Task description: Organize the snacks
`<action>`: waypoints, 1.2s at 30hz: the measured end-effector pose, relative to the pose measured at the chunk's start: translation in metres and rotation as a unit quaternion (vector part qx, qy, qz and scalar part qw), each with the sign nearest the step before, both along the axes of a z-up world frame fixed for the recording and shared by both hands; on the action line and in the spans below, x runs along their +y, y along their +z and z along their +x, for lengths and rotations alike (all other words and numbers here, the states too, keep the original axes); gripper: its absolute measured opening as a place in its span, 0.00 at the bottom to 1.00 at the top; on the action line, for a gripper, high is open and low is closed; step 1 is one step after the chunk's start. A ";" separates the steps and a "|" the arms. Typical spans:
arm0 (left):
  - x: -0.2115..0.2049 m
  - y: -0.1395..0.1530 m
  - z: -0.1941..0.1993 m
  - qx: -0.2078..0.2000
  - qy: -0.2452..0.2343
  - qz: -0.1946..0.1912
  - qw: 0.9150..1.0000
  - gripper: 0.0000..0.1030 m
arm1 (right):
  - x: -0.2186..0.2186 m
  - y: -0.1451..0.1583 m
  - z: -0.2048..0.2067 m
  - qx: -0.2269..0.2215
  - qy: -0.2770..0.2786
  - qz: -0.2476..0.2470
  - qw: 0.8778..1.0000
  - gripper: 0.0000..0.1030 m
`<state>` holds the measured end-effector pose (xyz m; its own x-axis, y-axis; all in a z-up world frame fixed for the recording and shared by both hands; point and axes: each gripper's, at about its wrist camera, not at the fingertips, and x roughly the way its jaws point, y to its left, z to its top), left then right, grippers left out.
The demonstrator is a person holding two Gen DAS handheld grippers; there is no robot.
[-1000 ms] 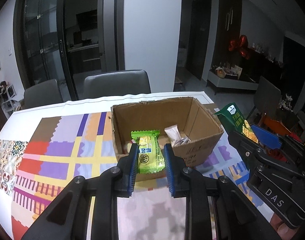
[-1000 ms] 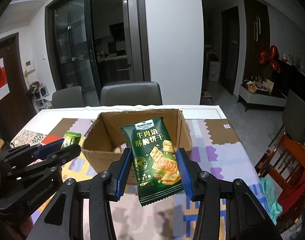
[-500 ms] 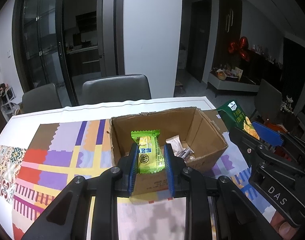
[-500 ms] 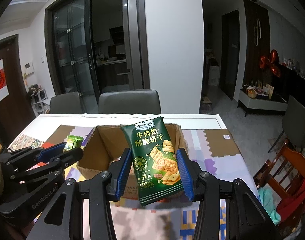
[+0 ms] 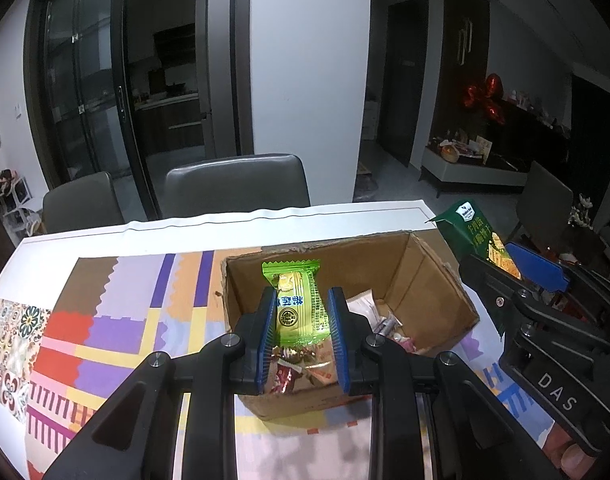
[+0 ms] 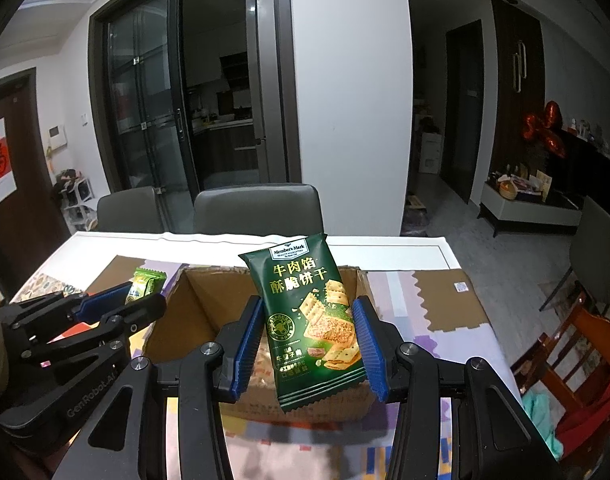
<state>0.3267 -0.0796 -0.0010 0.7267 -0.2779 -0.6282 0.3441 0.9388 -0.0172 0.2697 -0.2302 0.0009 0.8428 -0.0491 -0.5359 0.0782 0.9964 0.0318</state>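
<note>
Cardboard box (image 5: 425,276), top open, sits on a patchwork-pattern tablecloth (image 5: 117,320) w/ two grippers held over its near side. Left gripper (image 5: 301,334) is clenched on one lime-green snack pack (image 5: 295,304), held upright between the blue pads above the box's near-left part. Right gripper (image 6: 309,344) grips one dark-green biscuit bag (image 6: 309,316) (white brand label at top, cracker pics on front), also upright, over the box's near edge. Each tool shows in the other's view: right gripper (image 5: 537,304) w/ its bag (image 5: 479,232) at the right of the box, left gripper (image 6: 117,308) w/ its pack (image 6: 145,286) at the left of the box (image 6: 185,320). Inside the box lie several small wrapped snacks (image 5: 369,316); exact count can't be told, as the fingers hide part of the heap. Two grey chairs, one (image 6: 257,208) directly behind the table and one (image 6: 129,208) to its left, stand at the far side.
</note>
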 end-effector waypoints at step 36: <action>0.010 -0.013 0.020 -0.006 0.048 0.014 0.999 0.71 | -0.006 -0.015 0.042 0.007 -0.013 -0.003 1.000 0.80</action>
